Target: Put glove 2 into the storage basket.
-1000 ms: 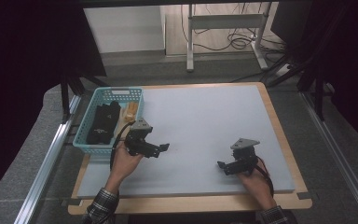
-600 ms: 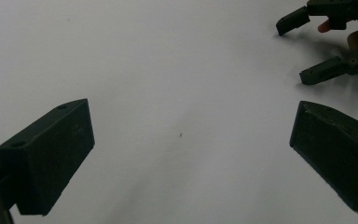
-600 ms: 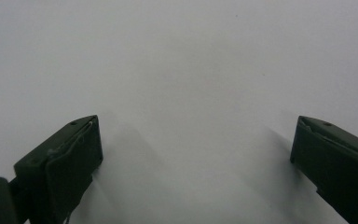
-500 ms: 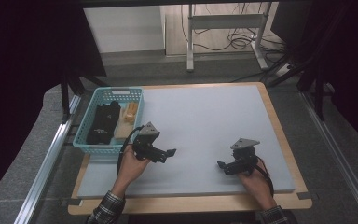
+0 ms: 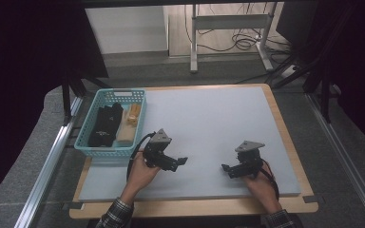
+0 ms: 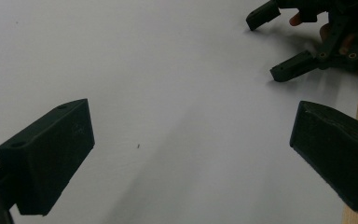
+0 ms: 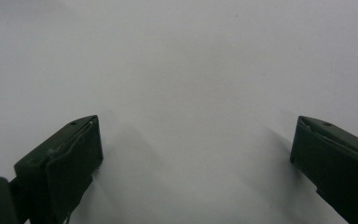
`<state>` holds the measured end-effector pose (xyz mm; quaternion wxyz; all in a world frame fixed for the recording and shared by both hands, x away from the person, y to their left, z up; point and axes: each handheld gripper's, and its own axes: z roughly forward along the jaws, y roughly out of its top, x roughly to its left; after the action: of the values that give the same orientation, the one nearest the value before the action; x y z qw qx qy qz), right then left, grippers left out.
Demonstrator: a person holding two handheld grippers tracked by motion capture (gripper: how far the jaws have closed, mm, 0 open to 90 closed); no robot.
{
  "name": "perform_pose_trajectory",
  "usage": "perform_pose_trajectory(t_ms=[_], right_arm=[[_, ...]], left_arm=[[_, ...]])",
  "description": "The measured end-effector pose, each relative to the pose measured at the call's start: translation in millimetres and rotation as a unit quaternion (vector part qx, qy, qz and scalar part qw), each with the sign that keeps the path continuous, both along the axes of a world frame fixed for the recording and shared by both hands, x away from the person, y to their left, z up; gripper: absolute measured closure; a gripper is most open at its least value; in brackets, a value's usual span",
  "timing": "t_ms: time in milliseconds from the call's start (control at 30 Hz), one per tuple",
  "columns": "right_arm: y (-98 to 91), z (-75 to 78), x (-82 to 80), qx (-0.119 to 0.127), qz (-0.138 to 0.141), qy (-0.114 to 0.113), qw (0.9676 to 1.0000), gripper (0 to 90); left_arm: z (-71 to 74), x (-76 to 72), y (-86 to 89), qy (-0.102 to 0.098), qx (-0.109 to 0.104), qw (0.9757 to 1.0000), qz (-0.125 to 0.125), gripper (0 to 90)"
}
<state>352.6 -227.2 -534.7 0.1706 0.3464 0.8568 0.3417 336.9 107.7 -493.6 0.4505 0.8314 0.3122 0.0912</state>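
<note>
My left gripper hovers low over the pale grey mat, just right of the teal basket, and points right. Its jaws stand wide open with nothing between them. My right gripper rests near the mat's front right and points left, toward the other one. It is open too, with bare mat between its jaws. The left gripper view also takes in the right gripper at its top right, jaws apart, with a fingertip behind it.
The basket holds a black object, a pale wooden block and a yellow piece. A wooden board edge frames the mat. Metal rails run along both sides, and a desk frame with cables stands beyond the far edge.
My left gripper has drifted right and slightly toward the front, away from the basket. The right gripper has stayed in place. Both jaws remain apart.
</note>
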Motion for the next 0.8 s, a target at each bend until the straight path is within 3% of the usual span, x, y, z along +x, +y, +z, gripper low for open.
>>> perform_pose_trajectory(t_ms=[467, 800], right_arm=[[0.0, 0.0, 0.0, 0.000, 0.000, 0.000, 1.0000, 1.8], [0.0, 0.0, 0.0, 0.000, 0.000, 0.000, 1.0000, 1.8]], left_arm=[[-14.0, -10.7, -9.6, 0.005, 0.001, 0.9999, -0.012, 0.3], [-27.2, -16.0, -13.4, 0.011, 0.015, 0.9997, -0.014, 0.3]])
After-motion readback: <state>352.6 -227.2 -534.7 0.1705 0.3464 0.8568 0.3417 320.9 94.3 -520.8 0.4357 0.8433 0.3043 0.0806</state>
